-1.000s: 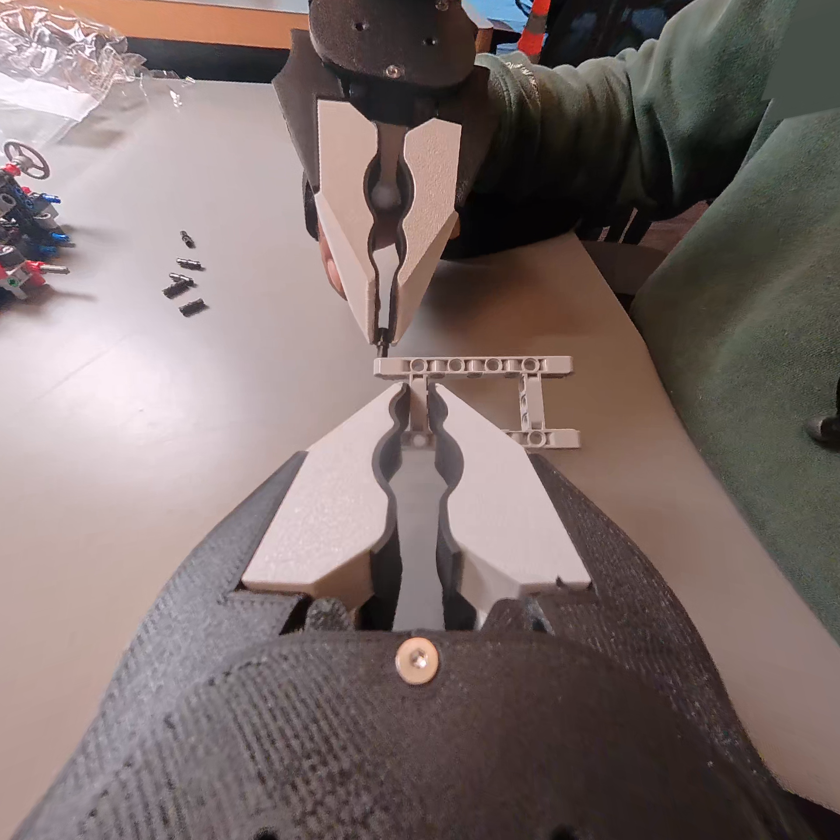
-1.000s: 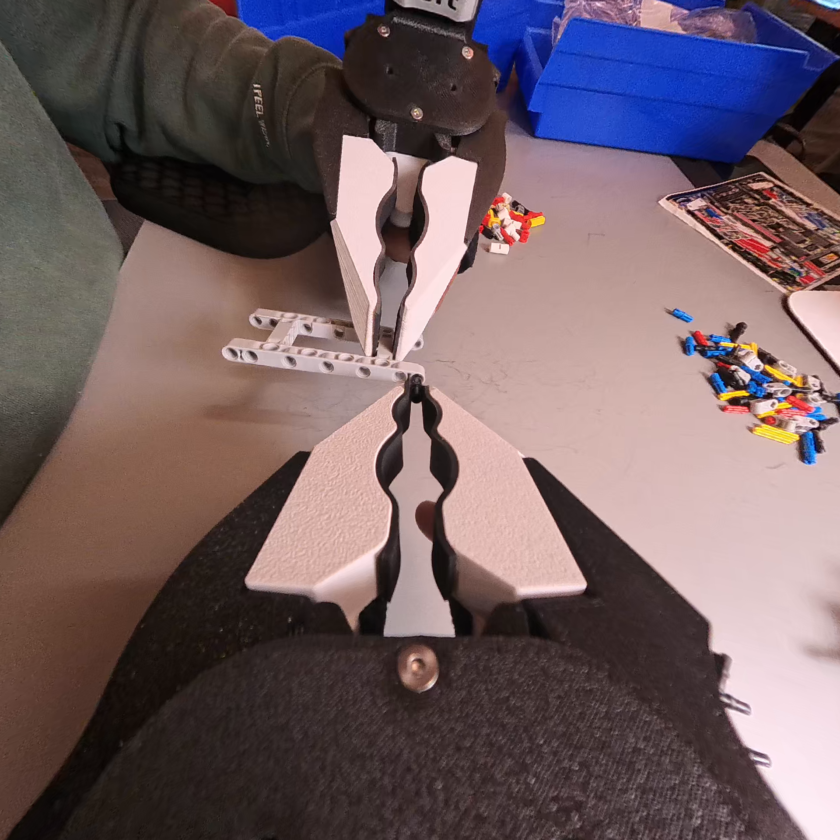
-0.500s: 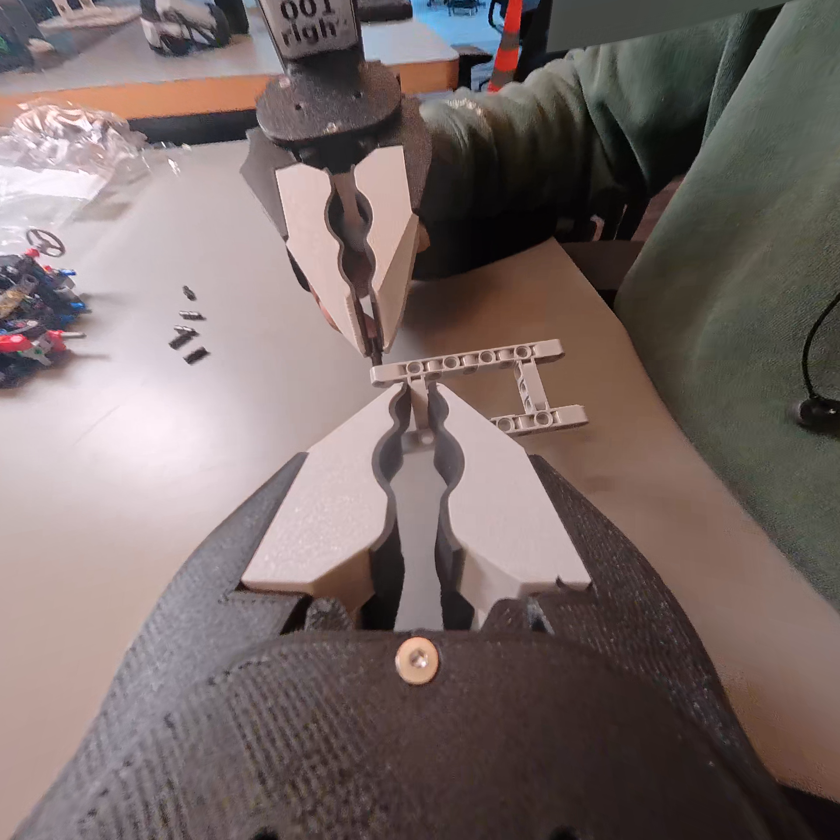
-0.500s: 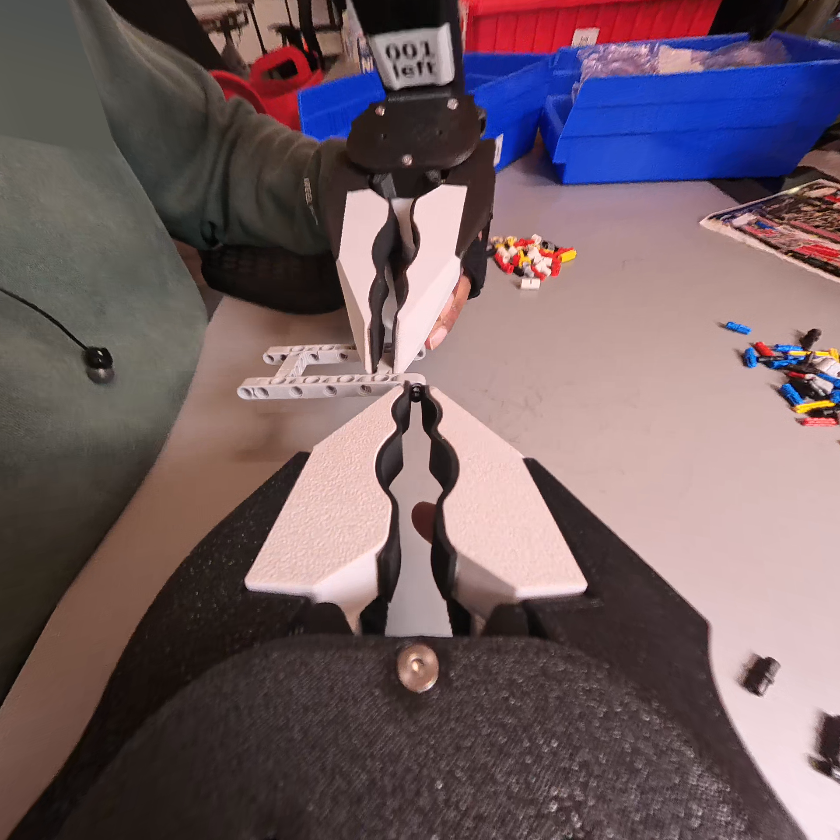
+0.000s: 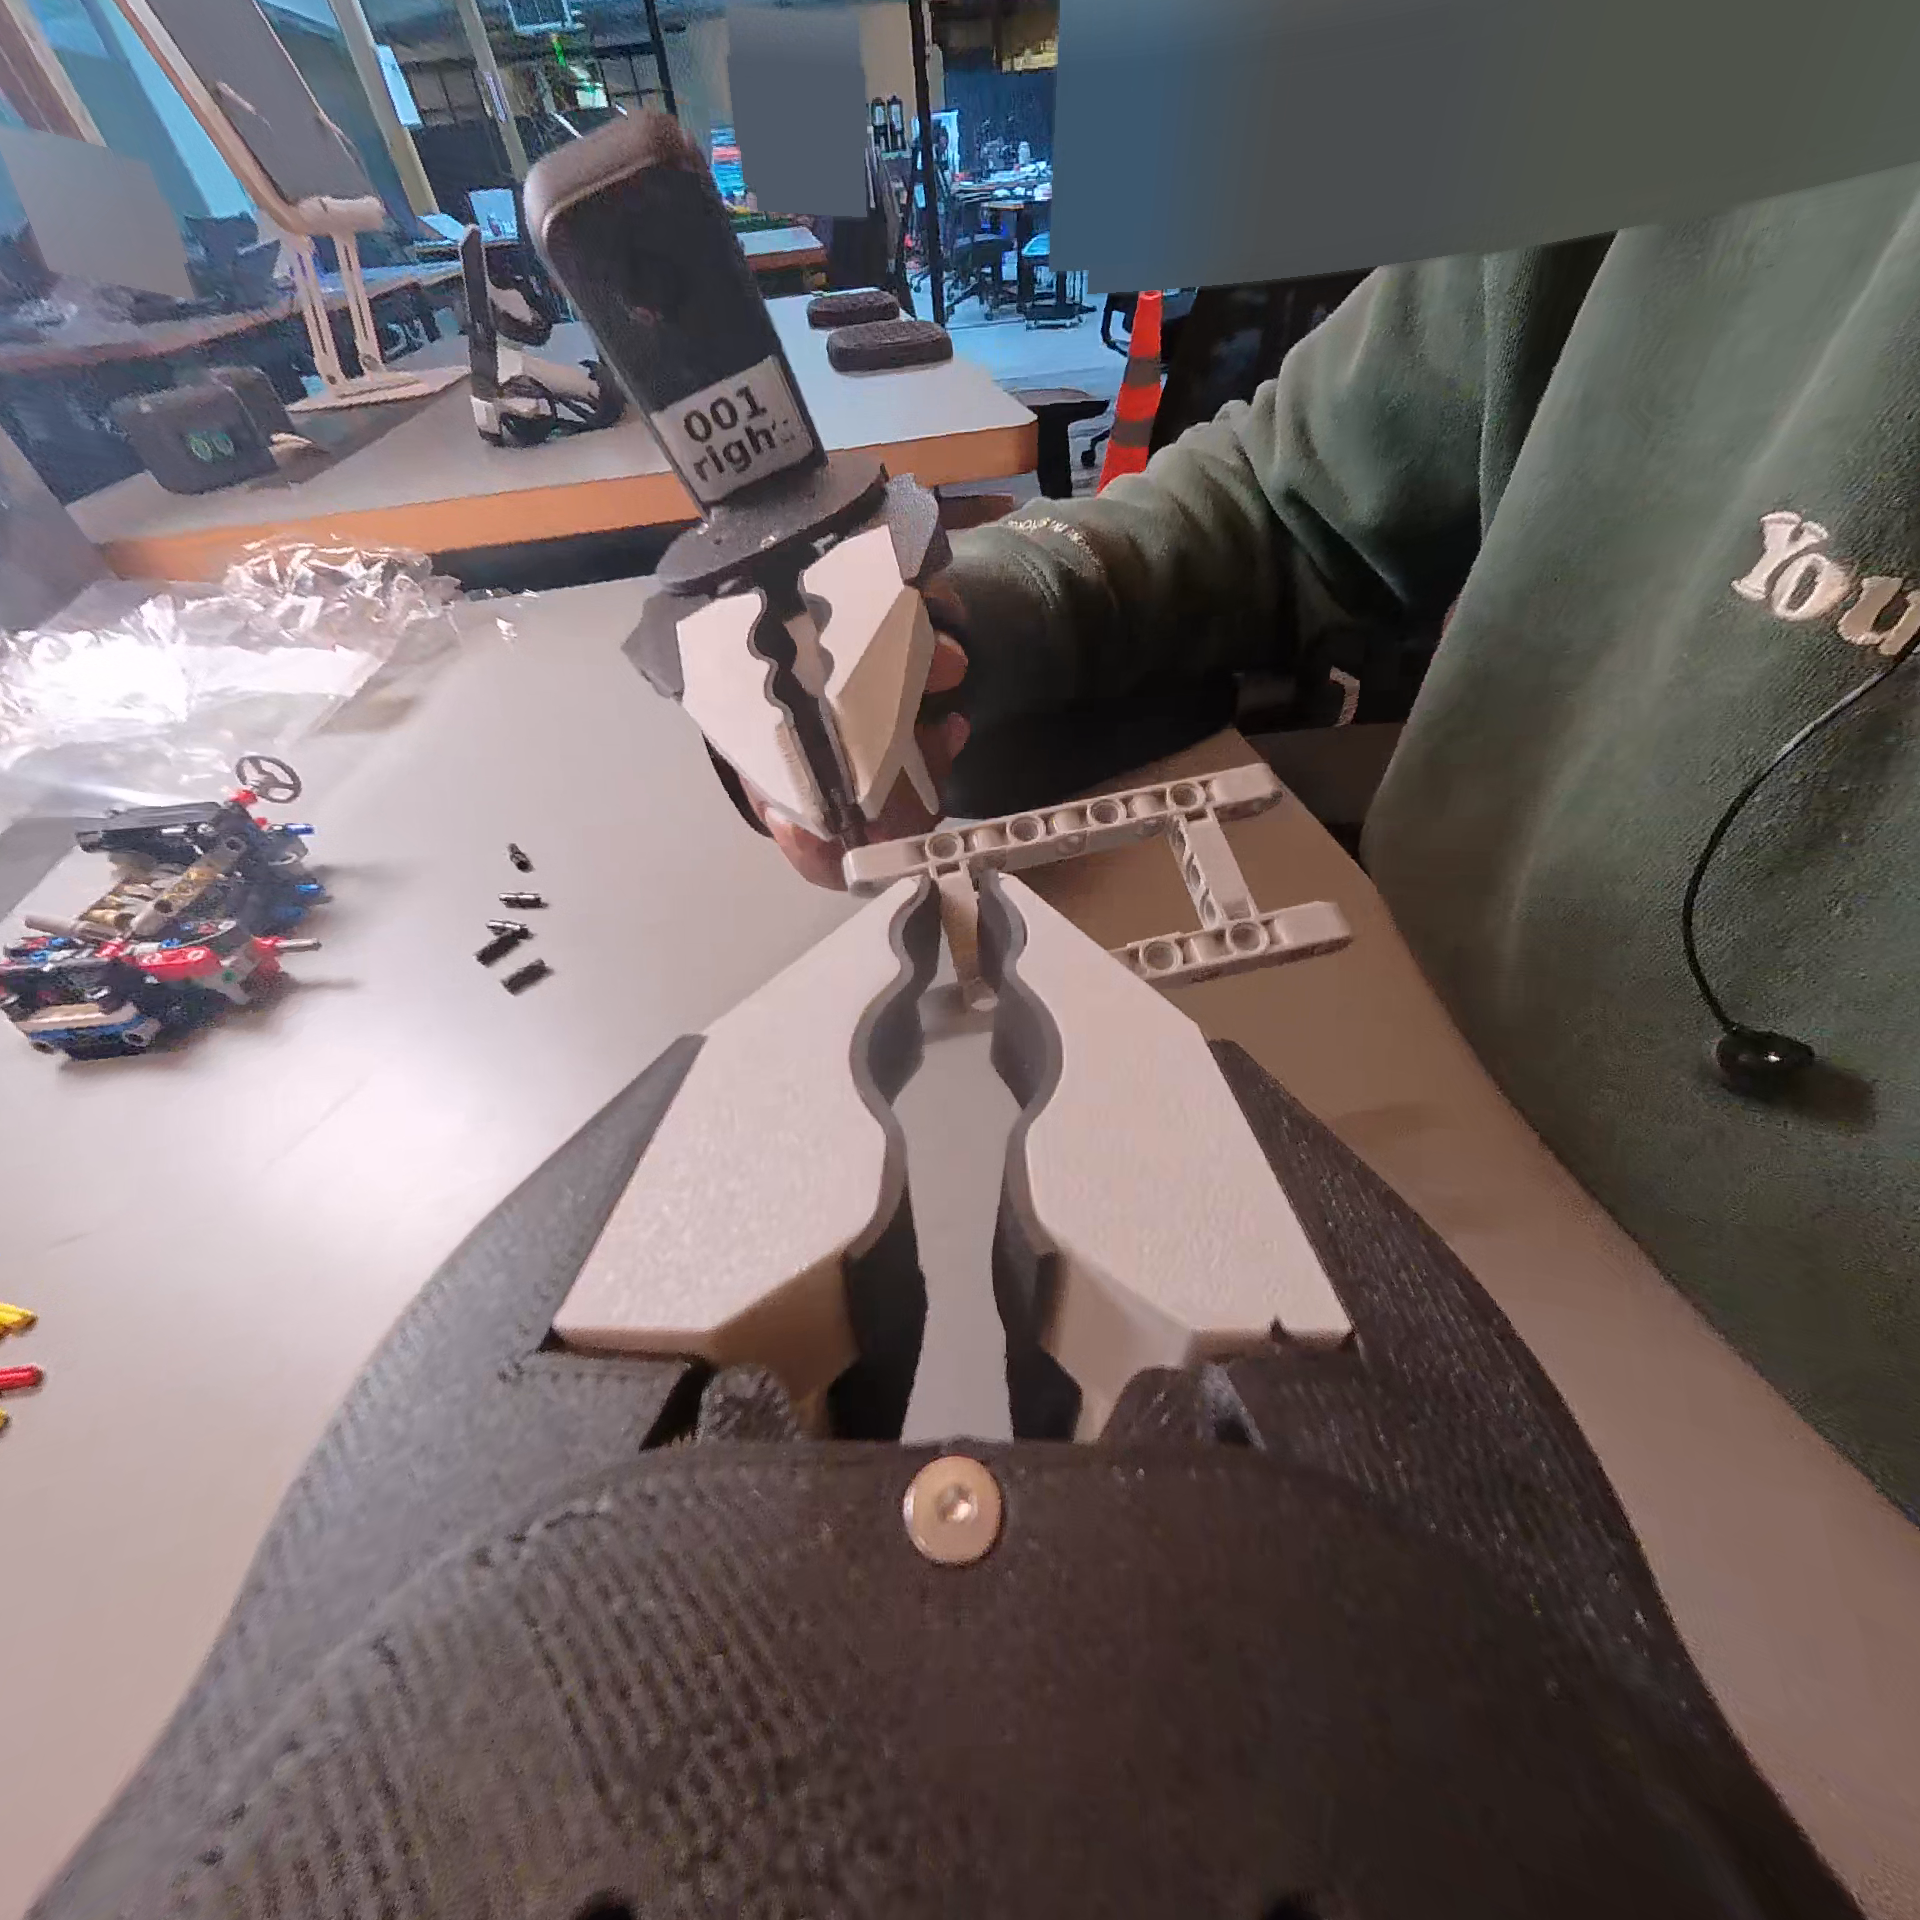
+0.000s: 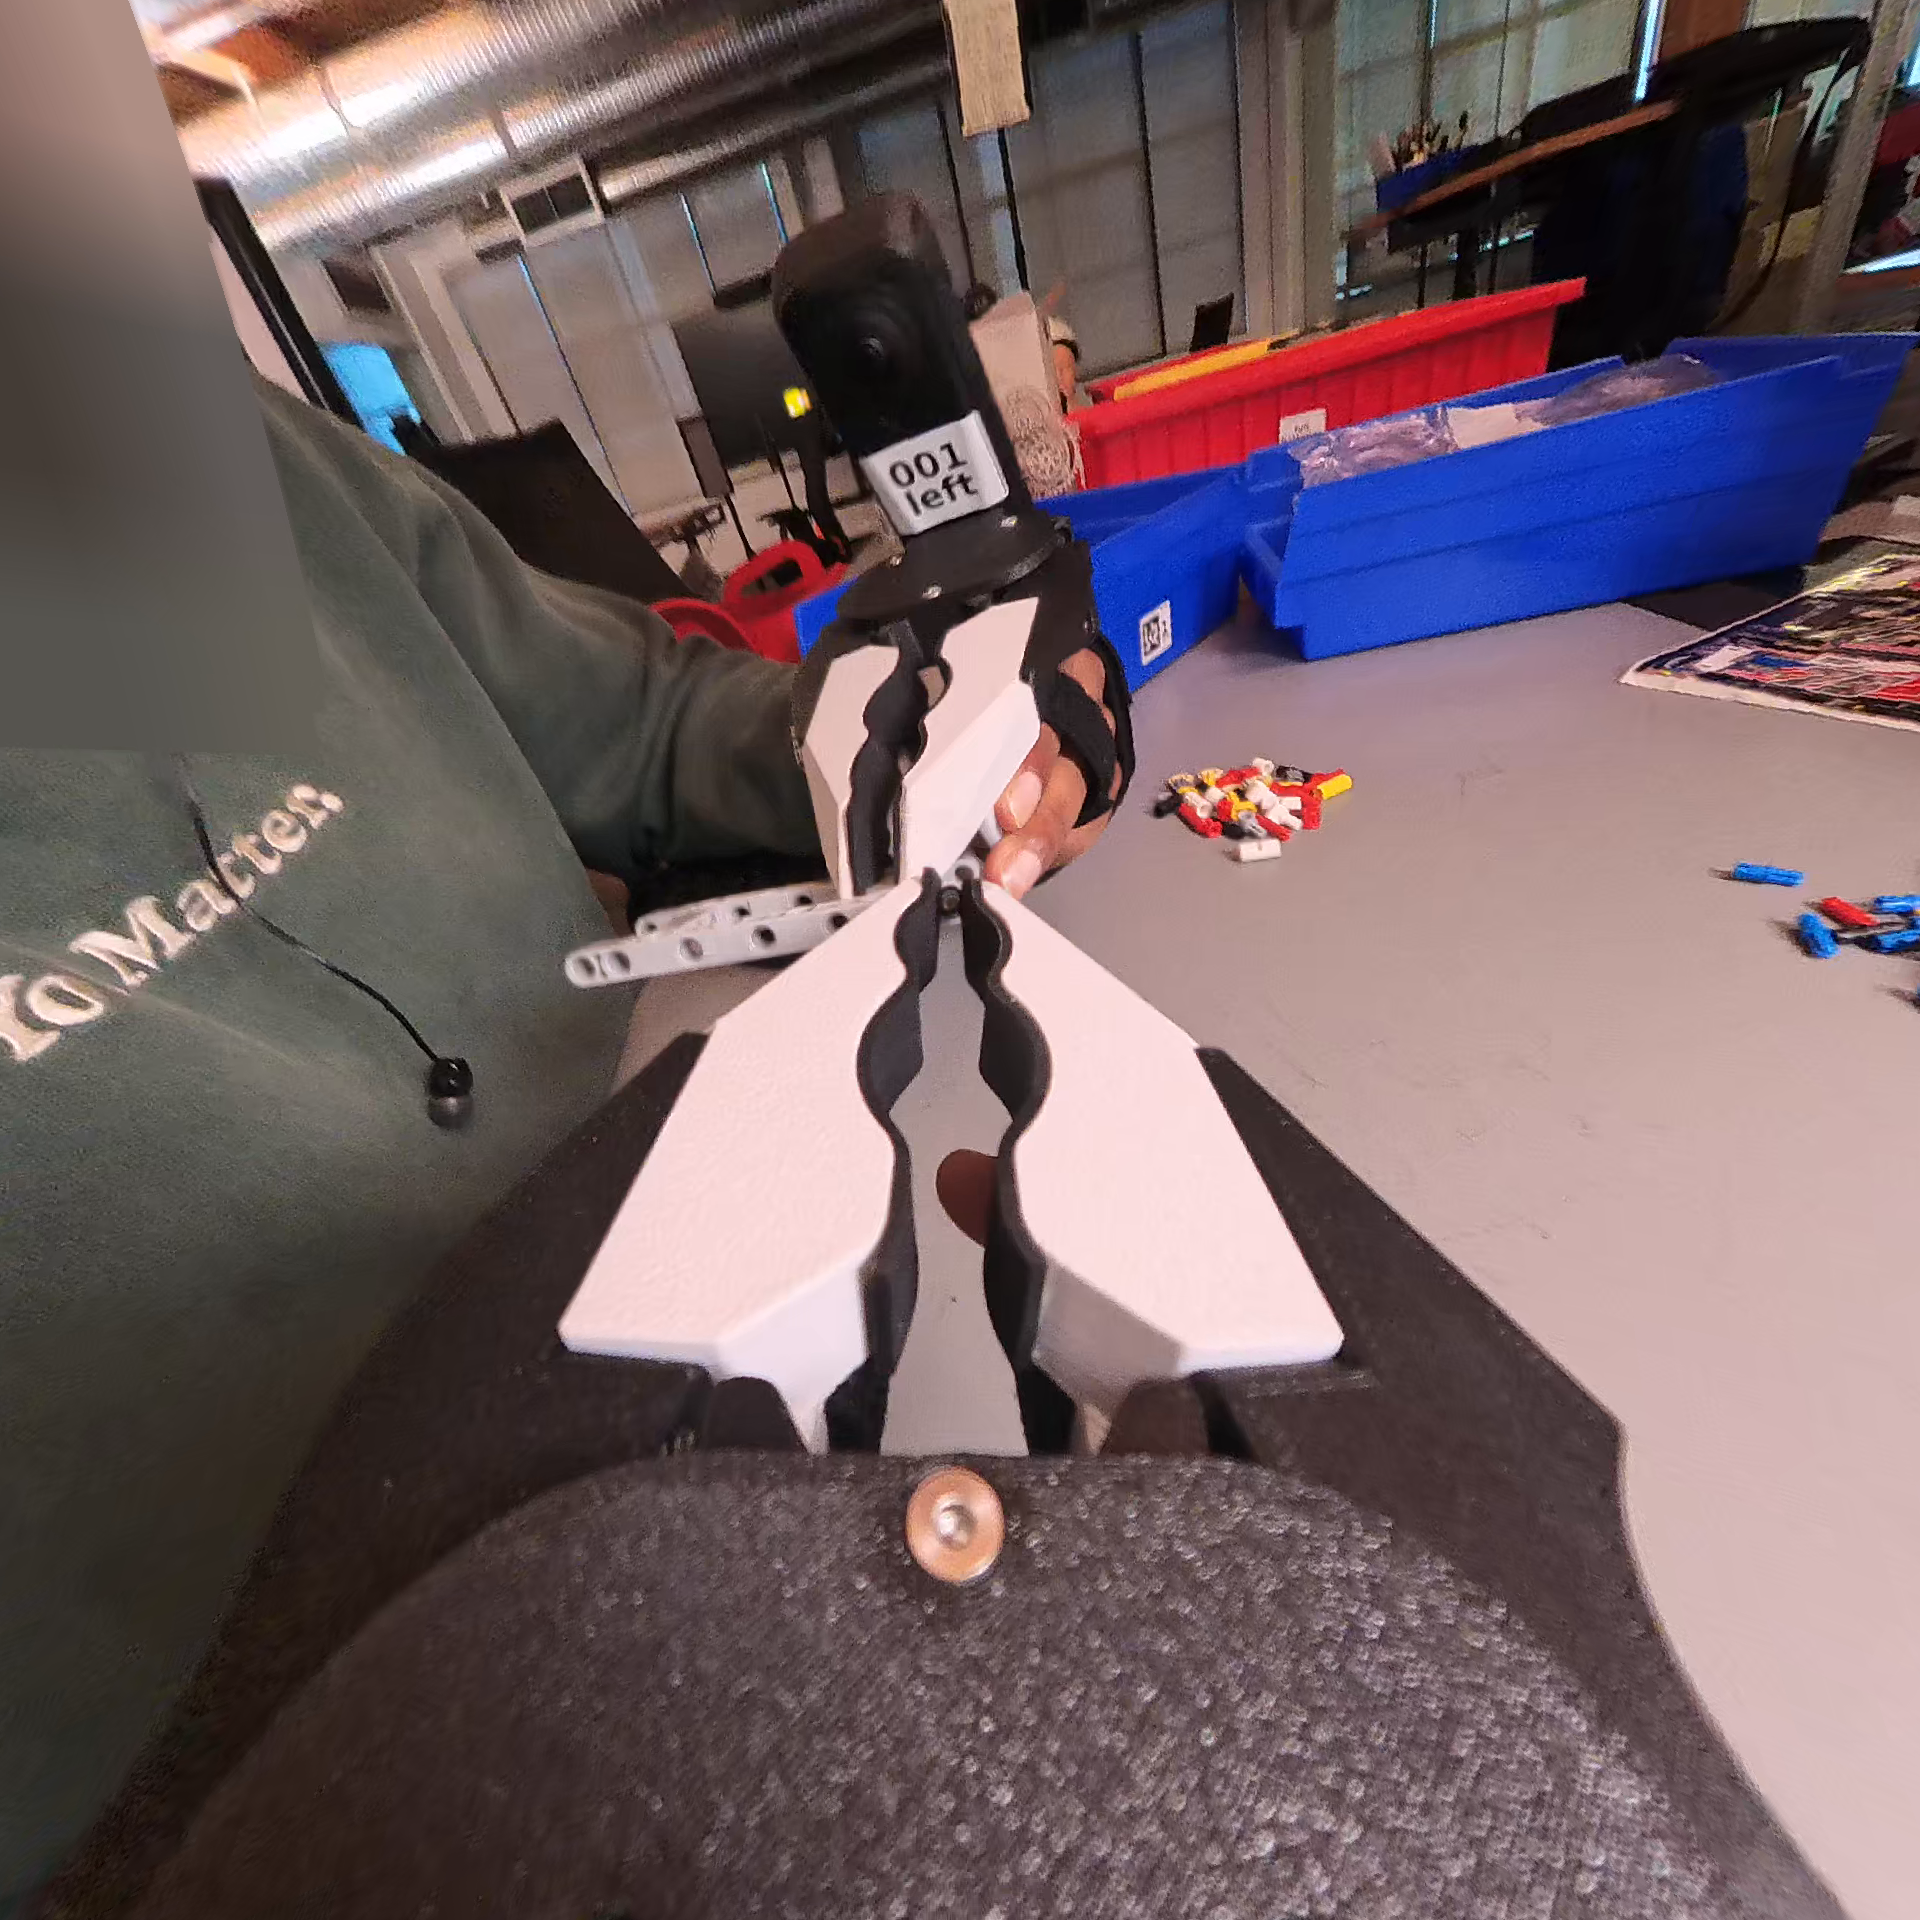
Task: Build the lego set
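frame (image 5: 1101,831) of grey lego beams hangs above the counter (image 5: 312,1143) edge, close to your chest. your left claw (image 5: 961,914) pinches its short crossbeam. your right claw (image 6: 943,894) is pressed together on a small black pin (image 6: 948,900), its tip touching the frame's long beam end.

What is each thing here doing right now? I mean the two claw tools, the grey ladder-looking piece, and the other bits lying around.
left gripper: shut on the grey frame's crossbar.
right gripper: shut on a small black pin.
grey frame: held above the table, tilted.
black pin: at the frame's end hole.
small car build: part-built, resting on the table.
blue bins: open.
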